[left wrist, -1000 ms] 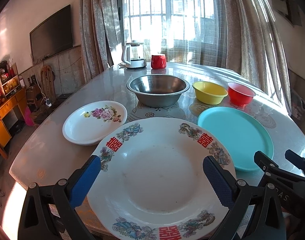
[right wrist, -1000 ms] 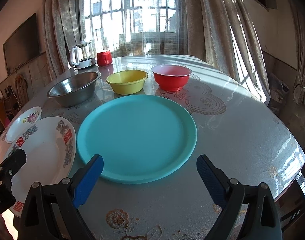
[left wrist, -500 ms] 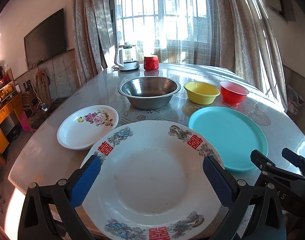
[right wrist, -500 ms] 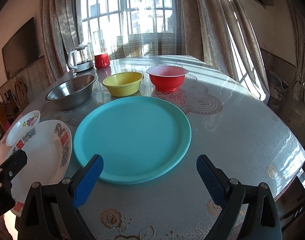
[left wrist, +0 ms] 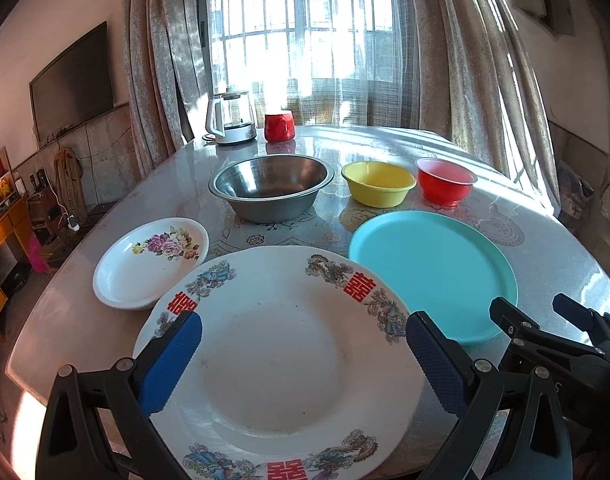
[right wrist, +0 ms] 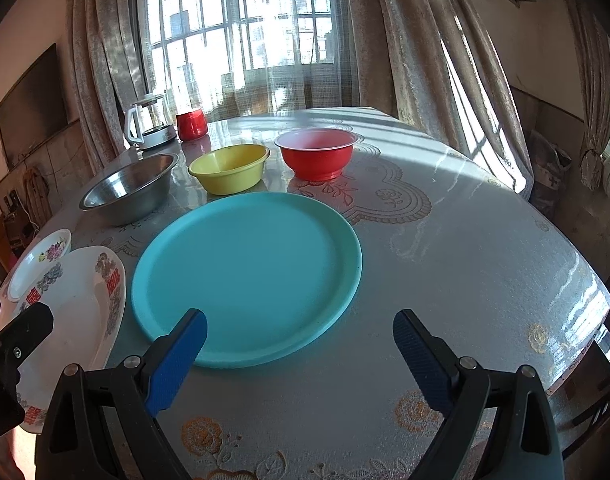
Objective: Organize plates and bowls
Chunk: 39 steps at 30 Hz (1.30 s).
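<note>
A large white plate with red characters (left wrist: 281, 360) lies at the table's near edge, under my open, empty left gripper (left wrist: 301, 360). A small floral plate (left wrist: 145, 268) lies to its left. A turquoise plate (right wrist: 245, 276) lies just ahead of my open, empty right gripper (right wrist: 299, 356); it also shows in the left wrist view (left wrist: 433, 272). Behind stand a steel bowl (left wrist: 271, 186), a yellow bowl (right wrist: 230, 168) and a red bowl (right wrist: 315, 152).
A glass kettle (left wrist: 229, 122) and a red mug (left wrist: 279, 126) stand at the far edge near the curtained window. The table (right wrist: 465, 260) has a patterned cover. A TV and cabinet are off to the left.
Both grippers have drawn back and risen a little, so the plates and bowls look slightly farther away. Nothing on the table has moved.
</note>
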{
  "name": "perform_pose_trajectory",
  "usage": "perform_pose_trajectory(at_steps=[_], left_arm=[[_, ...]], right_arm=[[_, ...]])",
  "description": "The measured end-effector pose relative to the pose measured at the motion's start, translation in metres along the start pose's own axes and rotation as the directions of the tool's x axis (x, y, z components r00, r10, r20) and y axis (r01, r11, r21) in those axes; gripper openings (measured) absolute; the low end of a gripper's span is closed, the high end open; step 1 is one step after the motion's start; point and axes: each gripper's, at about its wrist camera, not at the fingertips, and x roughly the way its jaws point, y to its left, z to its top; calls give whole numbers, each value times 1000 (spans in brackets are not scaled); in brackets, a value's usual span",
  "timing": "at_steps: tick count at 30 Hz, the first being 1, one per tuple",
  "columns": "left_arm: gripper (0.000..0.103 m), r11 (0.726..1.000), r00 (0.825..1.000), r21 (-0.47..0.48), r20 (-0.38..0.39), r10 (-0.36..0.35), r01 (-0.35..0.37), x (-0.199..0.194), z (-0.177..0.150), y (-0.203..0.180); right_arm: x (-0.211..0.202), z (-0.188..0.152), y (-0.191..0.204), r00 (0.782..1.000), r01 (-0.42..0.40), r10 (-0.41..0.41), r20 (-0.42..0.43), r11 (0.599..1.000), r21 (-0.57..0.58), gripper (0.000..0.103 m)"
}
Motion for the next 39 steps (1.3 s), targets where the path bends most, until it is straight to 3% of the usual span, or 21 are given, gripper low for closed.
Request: perform_pose_trajectory(at_steps=[10, 18, 27, 32, 39], left_arm=[[103, 998, 999, 42, -12, -41, 41, 5, 8, -11], [103, 993, 993, 51, -68, -100, 103, 18, 17, -16], [101, 977, 978, 121, -134, -158, 175, 34, 31, -26], [83, 964, 947, 98, -237, -218, 246, 59, 43, -21], [39, 947, 912, 85, -310, -269, 308, 90, 67, -21]], right_arm=[[3, 0, -15, 1000, -3, 4, -8, 999, 39, 96], [9, -2, -30, 1000, -5, 7, -29, 996, 91, 96], [22, 4, -40, 997, -52, 59, -46, 990, 132, 94], [32, 3, -44, 994, -73, 84, -73, 987, 144, 88], [42, 11, -43, 993, -83, 94, -77, 988, 127, 68]])
